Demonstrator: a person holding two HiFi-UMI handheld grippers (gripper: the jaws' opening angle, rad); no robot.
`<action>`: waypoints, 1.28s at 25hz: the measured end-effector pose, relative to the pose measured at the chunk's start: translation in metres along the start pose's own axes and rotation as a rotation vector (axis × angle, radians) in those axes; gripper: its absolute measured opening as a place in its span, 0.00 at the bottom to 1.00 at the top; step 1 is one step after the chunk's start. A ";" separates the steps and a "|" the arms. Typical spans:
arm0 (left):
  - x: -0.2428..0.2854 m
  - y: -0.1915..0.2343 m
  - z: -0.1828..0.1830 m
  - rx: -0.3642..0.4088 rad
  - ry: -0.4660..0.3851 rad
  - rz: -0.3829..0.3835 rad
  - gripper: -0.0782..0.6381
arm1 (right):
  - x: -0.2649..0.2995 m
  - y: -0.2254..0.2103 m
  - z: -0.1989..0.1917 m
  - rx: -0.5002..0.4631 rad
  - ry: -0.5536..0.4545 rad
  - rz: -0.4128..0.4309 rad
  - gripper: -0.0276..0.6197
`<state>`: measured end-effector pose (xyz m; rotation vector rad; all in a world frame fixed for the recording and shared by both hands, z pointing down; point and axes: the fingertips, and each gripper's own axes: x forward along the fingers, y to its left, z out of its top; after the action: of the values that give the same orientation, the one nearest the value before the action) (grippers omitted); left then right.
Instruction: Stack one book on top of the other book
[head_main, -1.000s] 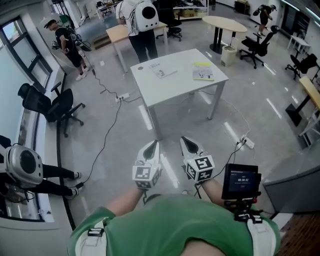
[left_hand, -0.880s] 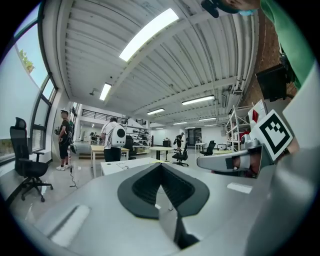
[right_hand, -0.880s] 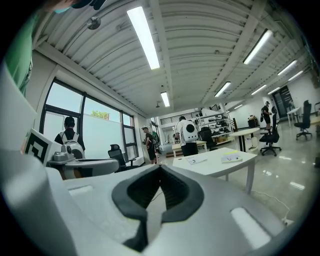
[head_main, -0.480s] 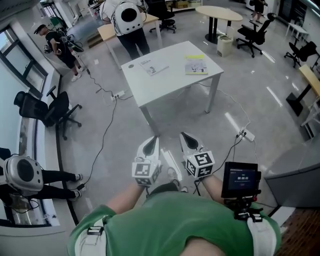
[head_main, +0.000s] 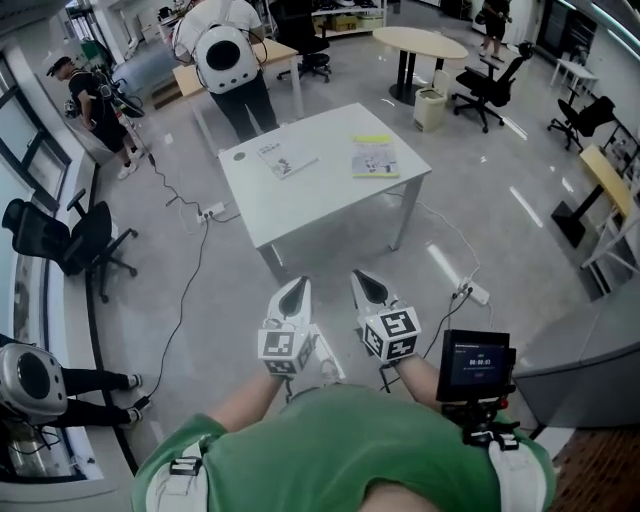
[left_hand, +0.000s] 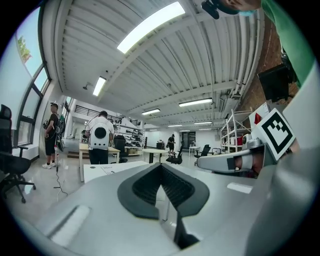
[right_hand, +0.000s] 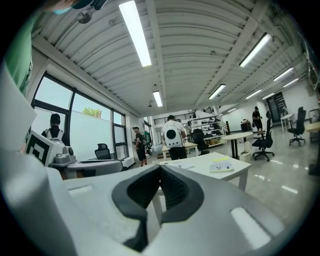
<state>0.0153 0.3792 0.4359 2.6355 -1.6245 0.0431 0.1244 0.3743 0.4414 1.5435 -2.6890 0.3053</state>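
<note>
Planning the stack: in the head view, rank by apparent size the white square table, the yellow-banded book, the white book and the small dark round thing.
1. White square table
2. Yellow-banded book and white book: look alike, unranked
3. Small dark round thing

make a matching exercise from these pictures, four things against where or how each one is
Things:
1. thin white book
2. yellow-edged book
3. left gripper
4. small black screen

Places or states:
A. shut, empty
B. right part of the white square table, head view
C. beside the person's right forearm
D. left part of that table

Pairs: 1-D, 2-B, 3-A, 4-C
</note>
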 end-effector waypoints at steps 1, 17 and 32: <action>0.008 0.006 0.003 -0.003 -0.006 0.000 0.12 | 0.009 -0.003 0.005 -0.006 -0.002 0.000 0.05; 0.080 0.068 0.005 -0.059 -0.036 0.031 0.12 | 0.091 -0.036 0.014 -0.025 0.004 -0.022 0.05; 0.162 0.098 0.003 -0.051 -0.010 0.178 0.12 | 0.177 -0.103 0.031 -0.017 0.028 0.106 0.05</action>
<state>0.0004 0.1900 0.4428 2.4515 -1.8329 -0.0054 0.1253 0.1674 0.4479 1.3839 -2.7493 0.3036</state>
